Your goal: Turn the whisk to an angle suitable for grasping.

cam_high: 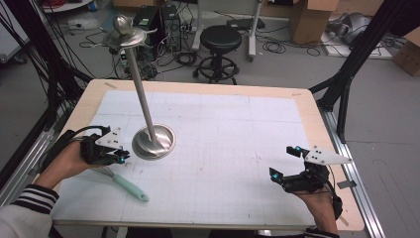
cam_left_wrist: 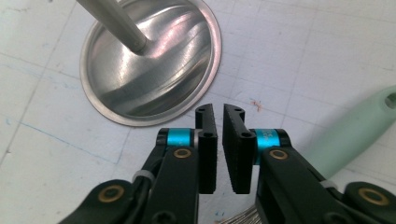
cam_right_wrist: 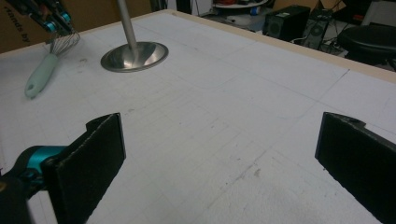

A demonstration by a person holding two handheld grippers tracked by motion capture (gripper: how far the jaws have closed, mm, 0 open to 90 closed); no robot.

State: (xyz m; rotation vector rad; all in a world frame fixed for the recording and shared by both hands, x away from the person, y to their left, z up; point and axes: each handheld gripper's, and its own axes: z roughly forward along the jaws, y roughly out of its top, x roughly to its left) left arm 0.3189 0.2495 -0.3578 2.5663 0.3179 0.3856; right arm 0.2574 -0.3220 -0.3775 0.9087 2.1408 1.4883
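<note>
A whisk with a mint-green handle [cam_high: 130, 187] lies on the white gridded mat [cam_high: 223, 148] near the front left. Its wire head sits under my left gripper [cam_high: 121, 157]. In the left gripper view the left gripper [cam_left_wrist: 219, 112] has its jaws a narrow gap apart with nothing between them. The whisk handle [cam_left_wrist: 355, 135] lies to its right, and a few wires [cam_left_wrist: 252, 217] show below. My right gripper [cam_high: 281, 161] hovers wide open over the mat at the front right, holding nothing [cam_right_wrist: 219, 154].
A steel stand with a round base [cam_high: 154, 141] and a tall leaning pole topped by a dish and ball [cam_high: 122, 29] stands just right of the left gripper. A black stool [cam_high: 220, 39], cables and boxes lie beyond the table's far edge.
</note>
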